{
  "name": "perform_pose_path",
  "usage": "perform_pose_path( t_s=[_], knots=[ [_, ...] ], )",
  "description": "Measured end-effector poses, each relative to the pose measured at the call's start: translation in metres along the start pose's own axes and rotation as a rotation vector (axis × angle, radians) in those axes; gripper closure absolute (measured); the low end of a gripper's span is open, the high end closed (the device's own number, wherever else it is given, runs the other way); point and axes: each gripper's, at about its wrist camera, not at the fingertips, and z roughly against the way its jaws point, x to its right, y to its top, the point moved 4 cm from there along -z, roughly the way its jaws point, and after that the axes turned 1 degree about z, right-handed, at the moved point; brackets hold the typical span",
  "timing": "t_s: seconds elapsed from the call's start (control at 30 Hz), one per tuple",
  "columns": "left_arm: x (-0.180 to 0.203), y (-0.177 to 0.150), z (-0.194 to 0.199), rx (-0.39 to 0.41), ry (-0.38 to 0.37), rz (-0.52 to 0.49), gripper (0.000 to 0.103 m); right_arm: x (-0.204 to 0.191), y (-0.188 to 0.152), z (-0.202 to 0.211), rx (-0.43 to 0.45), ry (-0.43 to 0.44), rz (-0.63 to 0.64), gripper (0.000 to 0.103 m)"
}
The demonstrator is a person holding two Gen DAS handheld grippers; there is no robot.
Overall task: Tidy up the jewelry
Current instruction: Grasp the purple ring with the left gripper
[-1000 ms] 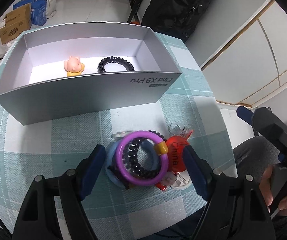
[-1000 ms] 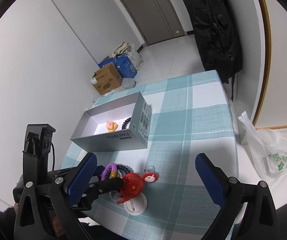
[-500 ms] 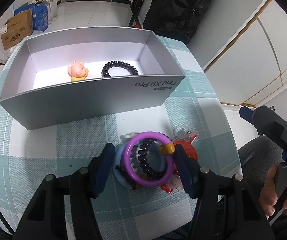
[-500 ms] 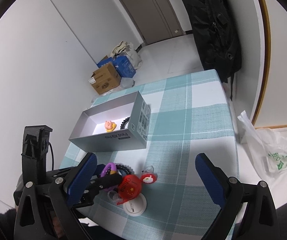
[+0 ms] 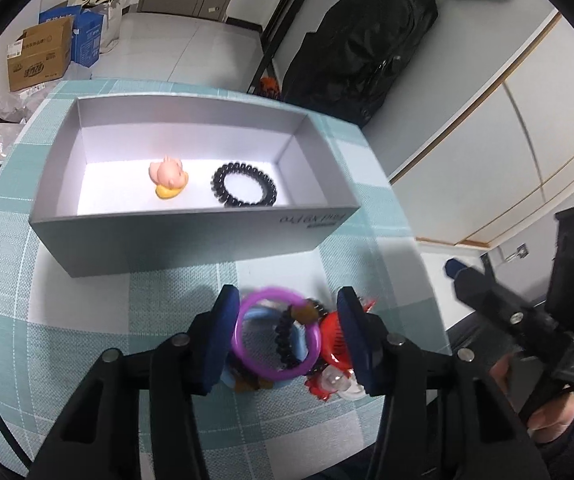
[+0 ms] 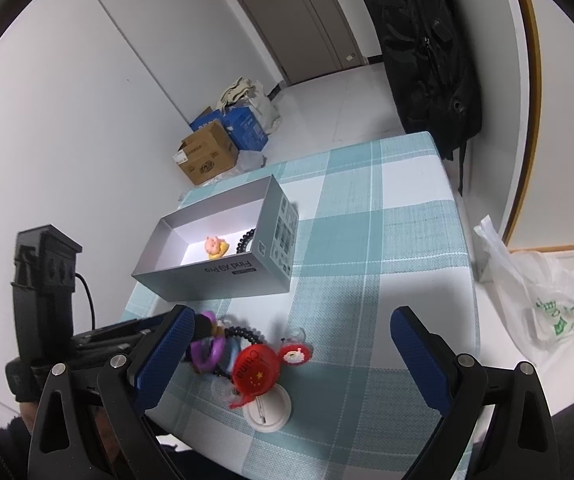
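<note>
Purple ring (image 5: 277,334), the piece being taken from the jewelry heap, lies on the table (image 5: 87,320) between the blue pads of the left tongs (image 5: 287,338); the jaws are closing on it, but a firm pinch cannot yet be confirmed, since the ring is blurred and a gap shows on its right. A clean grip is best got by squeezing across the ring's outer edge alone and lifting straight up, so that nothing is dragged along. Threaded through or under the ring are a black bead bracelet (image 5: 285,336) and a light blue band (image 5: 255,316), which could well be caught. Just right of the right pad sits a red China badge (image 6: 255,364), with a small red charm (image 6: 295,354) and a white disc (image 6: 267,404) beside it. Beyond the tongs stands the grey box (image 5: 191,240), its near wall between ring and goal; a pink pig figure (image 5: 168,178) and a black coil hair tie (image 5: 245,185) already lie inside. The right tongs (image 6: 291,364) hang spread wide above the heap, gripping nothing.
</note>
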Motion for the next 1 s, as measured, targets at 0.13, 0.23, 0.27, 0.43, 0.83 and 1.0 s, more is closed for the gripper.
perform_pose_path(
  t_s=[0.13, 0.23, 0.27, 0.43, 0.83, 1.0],
  knots=[
    [-0.003, 0.001, -0.002, 0.003, 0.007, 0.007, 0.058, -0.001, -0.001, -0.003, -0.010, -0.005, 0.003, 0.004],
    [-0.005, 0.001, -0.003, -0.001, -0.011, 0.019, 0.058, -0.002, -0.001, -0.004, -0.012, -0.005, 0.006, 0.004],
    [-0.004, 0.002, -0.003, -0.010, -0.010, 0.010, 0.057, -0.002, -0.002, -0.004, -0.013, -0.005, 0.007, 0.004],
    [0.003, -0.005, -0.018, -0.064, 0.080, -0.073, 0.057, -0.005, -0.002, -0.005, -0.016, -0.001, 0.012, 0.004],
    [0.006, -0.003, -0.022, -0.063, 0.115, -0.112, 0.061, -0.004, -0.001, -0.005, -0.014, 0.002, 0.011, 0.004],
    [0.004, 0.000, -0.017, -0.047, 0.112, -0.092, 0.062, -0.006, -0.001, -0.007, -0.019, -0.001, 0.022, 0.004]
  ],
)
